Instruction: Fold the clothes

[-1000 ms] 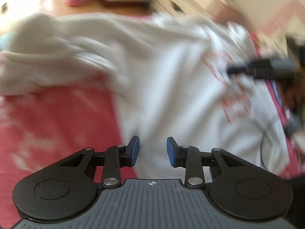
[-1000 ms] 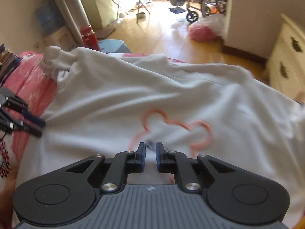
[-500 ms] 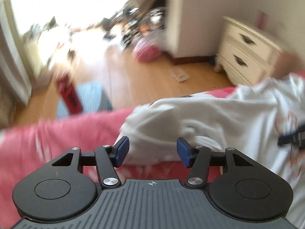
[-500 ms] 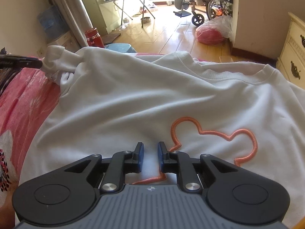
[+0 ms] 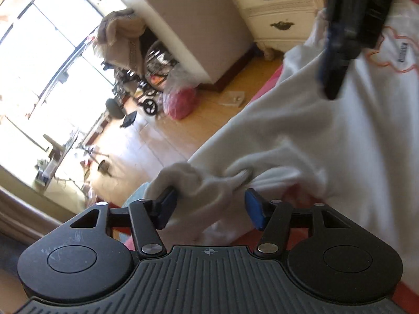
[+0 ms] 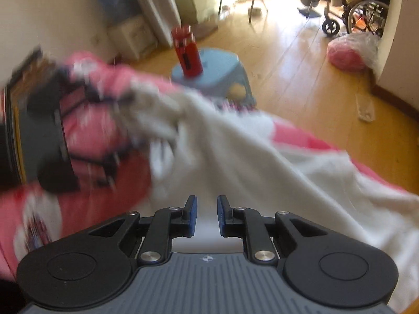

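Observation:
A white sweatshirt (image 5: 327, 136) with an orange outline print lies spread on a pink bedspread (image 6: 91, 183). Its bunched sleeve cuff (image 5: 193, 183) sits between the jaws of my left gripper (image 5: 209, 206), which are closing. The left pad touches the cuff, while the right pad (image 5: 255, 210) stands just clear of it. My right gripper (image 6: 207, 214) hovers over the sweatshirt (image 6: 262, 170) near the sleeve, its jaws a narrow gap apart with nothing pinched. In the right wrist view the left gripper (image 6: 120, 128) is a blur beside the cuff (image 6: 157, 110). The right gripper (image 5: 332, 78) looms dark at the left wrist view's upper right.
Past the bed's edge is a wooden floor with a red bottle (image 6: 187, 52) on a blue stool (image 6: 222, 70). A white dresser (image 5: 277, 18), a pink bag (image 6: 348, 52) and a wheelchair (image 6: 361, 13) stand farther off.
My left gripper has rolled and come onto the sleeve cuff, opening wider than a second ago. My right gripper has moved left off the orange print toward the sleeve.

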A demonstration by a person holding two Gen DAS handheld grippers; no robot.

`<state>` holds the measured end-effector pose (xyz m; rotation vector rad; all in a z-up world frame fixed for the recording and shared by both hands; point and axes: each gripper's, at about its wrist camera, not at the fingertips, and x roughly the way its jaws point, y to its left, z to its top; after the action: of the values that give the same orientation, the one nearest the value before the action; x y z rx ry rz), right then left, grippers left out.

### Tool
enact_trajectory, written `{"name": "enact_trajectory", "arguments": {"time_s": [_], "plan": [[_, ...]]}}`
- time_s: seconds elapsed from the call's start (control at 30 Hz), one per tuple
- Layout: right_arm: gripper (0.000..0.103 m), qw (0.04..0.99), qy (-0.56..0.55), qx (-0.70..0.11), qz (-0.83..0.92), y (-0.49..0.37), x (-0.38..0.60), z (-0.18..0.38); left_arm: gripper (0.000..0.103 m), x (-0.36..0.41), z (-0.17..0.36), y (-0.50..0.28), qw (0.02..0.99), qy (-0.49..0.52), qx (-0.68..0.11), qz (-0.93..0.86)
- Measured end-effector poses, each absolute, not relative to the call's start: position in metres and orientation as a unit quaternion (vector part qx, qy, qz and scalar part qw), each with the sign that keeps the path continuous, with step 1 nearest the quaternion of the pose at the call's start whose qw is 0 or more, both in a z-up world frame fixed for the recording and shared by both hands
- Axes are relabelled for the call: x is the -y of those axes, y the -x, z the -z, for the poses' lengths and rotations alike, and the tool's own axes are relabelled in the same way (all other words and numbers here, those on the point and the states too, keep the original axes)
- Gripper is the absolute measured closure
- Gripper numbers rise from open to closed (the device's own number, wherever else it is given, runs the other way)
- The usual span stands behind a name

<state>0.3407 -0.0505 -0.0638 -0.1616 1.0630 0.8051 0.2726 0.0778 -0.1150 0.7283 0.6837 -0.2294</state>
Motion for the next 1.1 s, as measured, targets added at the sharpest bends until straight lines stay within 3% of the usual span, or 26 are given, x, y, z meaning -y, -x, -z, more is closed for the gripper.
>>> {"name": "enact_trajectory", "arguments": {"time_s": [0.07, 0.17, 0.3, 0.47, 0.57, 0.73, 0.9, 1.0, 1.1], "plan": [[0.086, 0.8, 0.034, -0.469, -0.374, -0.343, 0.039, 0.064, 0.076, -0.094, 0.114, -0.276, 0.878, -0.318, -0.342, 0.102], [0.086, 0.811, -0.034, -0.449, -0.374, -0.336, 0.037, 0.075, 0.086, -0.119, 0.104, -0.276, 0.891, -0.272, -0.353, 0.088], [0.086, 0.807, -0.087, -0.443, -0.381, -0.323, 0.04, 0.091, 0.088, -0.16, 0.08, -0.274, 0.918, -0.179, -0.351, 0.042], [0.086, 0.804, -0.093, -0.44, -0.388, -0.32, 0.034, 0.097, 0.089, -0.234, 0.066, -0.266, 0.936, 0.051, -0.348, -0.019], [0.086, 0.802, -0.099, -0.443, -0.389, -0.32, 0.032, 0.099, 0.089, -0.276, 0.077, -0.257, 0.916, 0.186, -0.352, -0.052], [0.086, 0.798, -0.096, -0.448, -0.391, -0.316, 0.029, 0.103, 0.089, -0.325, 0.102, -0.226, 0.874, 0.325, -0.35, -0.094], [0.086, 0.798, -0.091, -0.453, -0.387, -0.315, 0.027, 0.105, 0.089, -0.356, 0.111, -0.201, 0.856, 0.341, -0.351, -0.167], [0.086, 0.8, -0.085, -0.449, -0.389, -0.317, 0.025, 0.103, 0.079, -0.354, 0.101, -0.202, 0.863, 0.329, -0.347, -0.16], [0.085, 0.801, -0.062, -0.441, -0.401, -0.321, 0.014, 0.099, 0.056, -0.344, 0.088, -0.212, 0.878, 0.303, -0.345, -0.135]]}}
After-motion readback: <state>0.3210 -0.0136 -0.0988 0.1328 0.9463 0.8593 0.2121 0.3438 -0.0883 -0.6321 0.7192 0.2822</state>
